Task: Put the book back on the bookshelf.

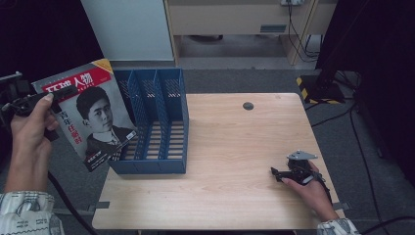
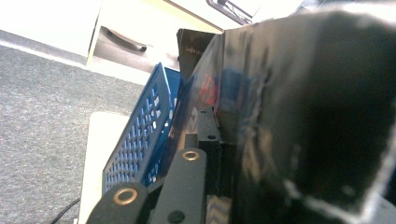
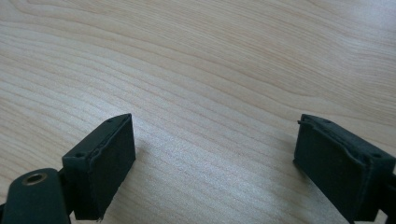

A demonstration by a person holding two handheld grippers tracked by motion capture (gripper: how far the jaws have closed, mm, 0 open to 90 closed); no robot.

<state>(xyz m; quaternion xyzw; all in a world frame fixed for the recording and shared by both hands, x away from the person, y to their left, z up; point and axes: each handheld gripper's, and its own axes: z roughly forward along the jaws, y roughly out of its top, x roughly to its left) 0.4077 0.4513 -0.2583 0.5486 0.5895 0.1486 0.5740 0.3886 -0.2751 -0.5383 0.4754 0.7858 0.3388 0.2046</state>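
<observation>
Magazine titled "人物" in white on red, pinched by left gripper; right gripper fingers spread wide.

The magazine clamped in my left hand-held gripper carries a red masthead band with large white Chinese characters, the last two reading 人物. Red characters run down beside the portrait, too small to read. My left gripper view shows only blurred red print.
</observation>
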